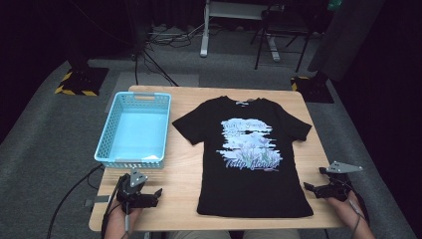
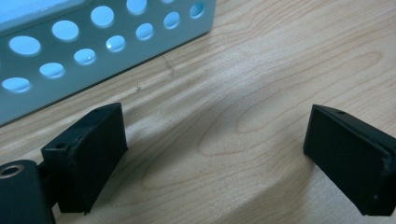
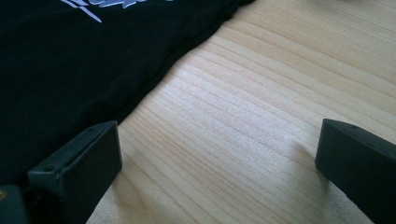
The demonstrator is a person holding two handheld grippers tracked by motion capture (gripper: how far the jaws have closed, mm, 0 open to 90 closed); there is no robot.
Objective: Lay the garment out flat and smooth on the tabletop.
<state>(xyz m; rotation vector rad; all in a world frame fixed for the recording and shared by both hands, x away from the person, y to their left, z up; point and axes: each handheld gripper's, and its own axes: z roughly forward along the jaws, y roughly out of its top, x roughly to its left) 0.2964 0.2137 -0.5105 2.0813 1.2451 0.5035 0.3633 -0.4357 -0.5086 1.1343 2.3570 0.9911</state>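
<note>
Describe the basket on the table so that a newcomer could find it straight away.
Start at the wooden table, where a black T-shirt with a pale printed picture lies spread flat in the middle. To the shirt's left, apart from it, at the table's far left side, stands the basket. It is a light blue rectangular plastic basket with walls pierced by rows of holes, the only raised, coloured container there.

The left gripper [image 1: 158, 193] sits low at the near left, its hand [image 1: 122, 211] coming in from the bottom edge, jaws pointing right. In its own view the jaws stand wide apart with nothing between them. The right gripper [image 1: 306, 187] rests at the near right, held by the right hand [image 1: 348, 206], jaws pointing left, likewise spread wide and holding nothing.
</note>
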